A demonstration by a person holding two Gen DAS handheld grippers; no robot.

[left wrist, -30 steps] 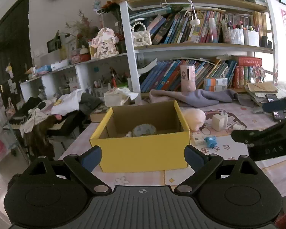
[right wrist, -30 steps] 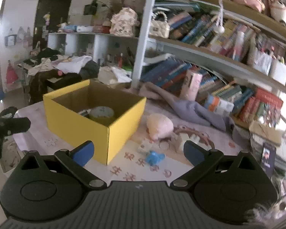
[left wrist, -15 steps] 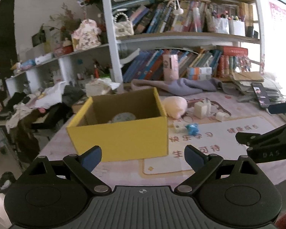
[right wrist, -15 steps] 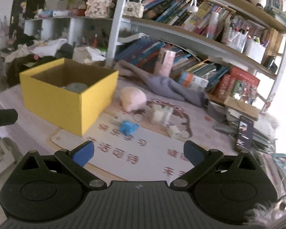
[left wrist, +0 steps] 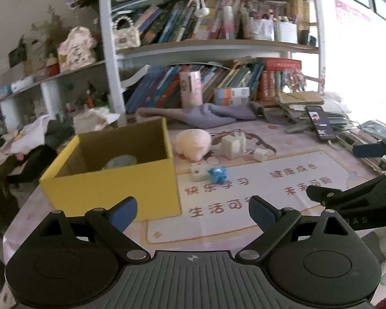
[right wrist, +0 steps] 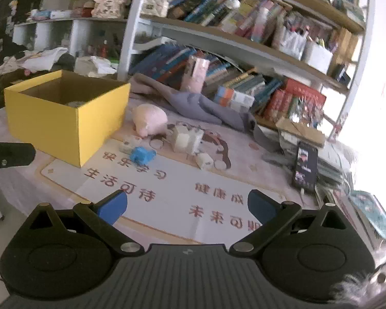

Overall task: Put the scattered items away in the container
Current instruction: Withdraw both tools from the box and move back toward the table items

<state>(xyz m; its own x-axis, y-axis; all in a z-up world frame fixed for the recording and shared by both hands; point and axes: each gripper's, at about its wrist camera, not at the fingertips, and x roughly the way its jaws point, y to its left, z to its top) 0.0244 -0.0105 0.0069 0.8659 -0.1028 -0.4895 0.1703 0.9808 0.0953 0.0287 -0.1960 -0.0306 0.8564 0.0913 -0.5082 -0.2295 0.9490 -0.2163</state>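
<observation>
Left wrist view: the left gripper (left wrist: 192, 210) is spread wide with nothing between its blue pads (left wrist: 123, 212). It hangs above the near edge of the counter (left wrist: 283, 134). The yellow box (left wrist: 121, 180) stands directly ahead on the left, open at the top. This view looks into the box from above and shows a round pale item (left wrist: 121, 161) lying on its floor. To the right of the box, on the printed mat (left wrist: 244, 206), lie a small white block (left wrist: 198, 173) touching a blue toy (left wrist: 217, 175). Behind them are a pink plush toy (left wrist: 193, 143), a white charger (left wrist: 234, 145) and a smaller white cube (left wrist: 261, 154). A phone (left wrist: 320, 125) leans on papers at the far right. The right gripper (left wrist: 360, 177) enters from the right edge, seen side-on.

Right wrist view: the right gripper (right wrist: 187, 207) is also spread wide and holds nothing, above the mat (right wrist: 193, 193). The box (right wrist: 64, 118) appears at the left, seen more from the side, so its contents are mostly hidden. The blue toy (right wrist: 141, 155) lies just beside the box corner, with the plush toy (right wrist: 150, 122), charger (right wrist: 186, 140) and cube (right wrist: 204, 161) nearby. This view shows the phone (right wrist: 305, 166) more clearly, upright with its screen lit. A grey cloth (right wrist: 205, 108) lies below the bookshelf (right wrist: 244, 49).
</observation>
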